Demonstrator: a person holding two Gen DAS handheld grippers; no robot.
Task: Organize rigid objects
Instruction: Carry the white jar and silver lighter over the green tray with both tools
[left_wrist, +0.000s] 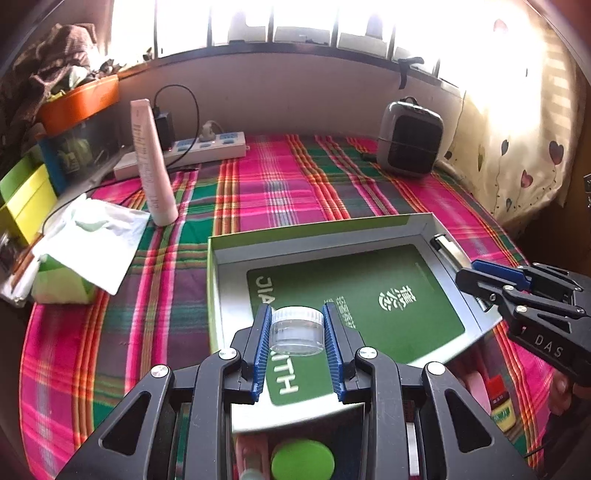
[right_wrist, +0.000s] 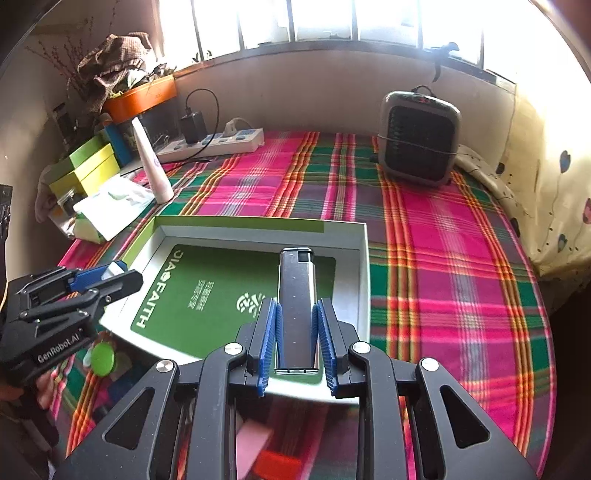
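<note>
A shallow white and green box (left_wrist: 218, 266) with a green printed bottom lies on the plaid tablecloth; it also shows in the right wrist view (right_wrist: 364, 258). My left gripper (left_wrist: 297, 326) is shut on a small clear plastic jar (left_wrist: 295, 330) and holds it over the box's near left part. My right gripper (right_wrist: 297, 325) is shut on a silver lighter (right_wrist: 297, 291), held over the box's right side. In the left wrist view the lighter (left_wrist: 448, 251) pokes out of the right gripper (left_wrist: 480, 275). The left gripper (right_wrist: 107, 278) shows at the left in the right wrist view.
A green lid (left_wrist: 302, 459), a pink item (left_wrist: 476, 386) and a small red-capped bottle (left_wrist: 500, 402) lie near the front edge. A pink tube (left_wrist: 153, 166) stands by a tissue pack (left_wrist: 85, 251). A power strip (left_wrist: 199, 149) and small heater (left_wrist: 410, 138) sit at the back.
</note>
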